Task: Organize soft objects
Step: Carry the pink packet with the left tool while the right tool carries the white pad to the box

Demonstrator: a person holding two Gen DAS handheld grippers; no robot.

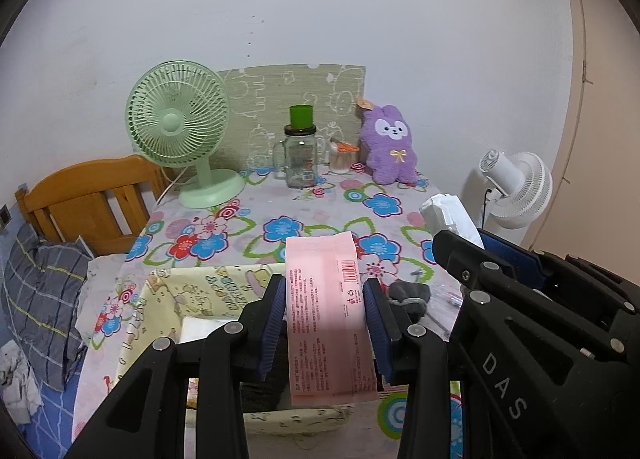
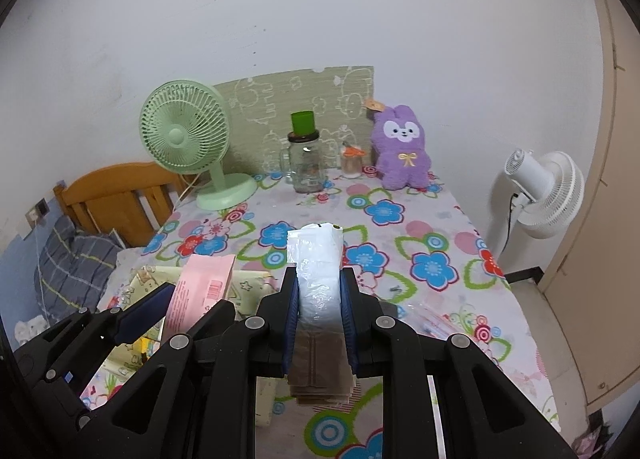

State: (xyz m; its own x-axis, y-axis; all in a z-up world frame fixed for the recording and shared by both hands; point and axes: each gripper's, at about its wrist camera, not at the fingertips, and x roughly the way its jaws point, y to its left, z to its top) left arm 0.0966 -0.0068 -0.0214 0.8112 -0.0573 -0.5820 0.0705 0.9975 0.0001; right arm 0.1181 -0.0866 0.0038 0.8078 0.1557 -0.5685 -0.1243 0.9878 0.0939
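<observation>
While our left hand-held gripper (image 1: 325,313) holds the pink pack (image 1: 326,311) above the yellow fabric basket (image 1: 192,291) and our right hand-held gripper (image 2: 319,313) clamps the plastic-wrapped bundle (image 2: 318,279) over the bench (image 2: 460,227), we should lower each slowly before releasing.

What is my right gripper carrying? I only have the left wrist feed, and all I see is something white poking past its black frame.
Observer: The right gripper is shut on a clear plastic pack with white folded material on top and beige folded material below.
Operator: Is anything lying on the table right of it?
Observer: Yes, a clear wrapper lies on the floral tablecloth just right of the right gripper.
Operator: How does my pink packet look from there?
Observer: The pink packet in the left gripper hangs above the yellow fabric bin, tilted with its top end leaning to the right.
</observation>
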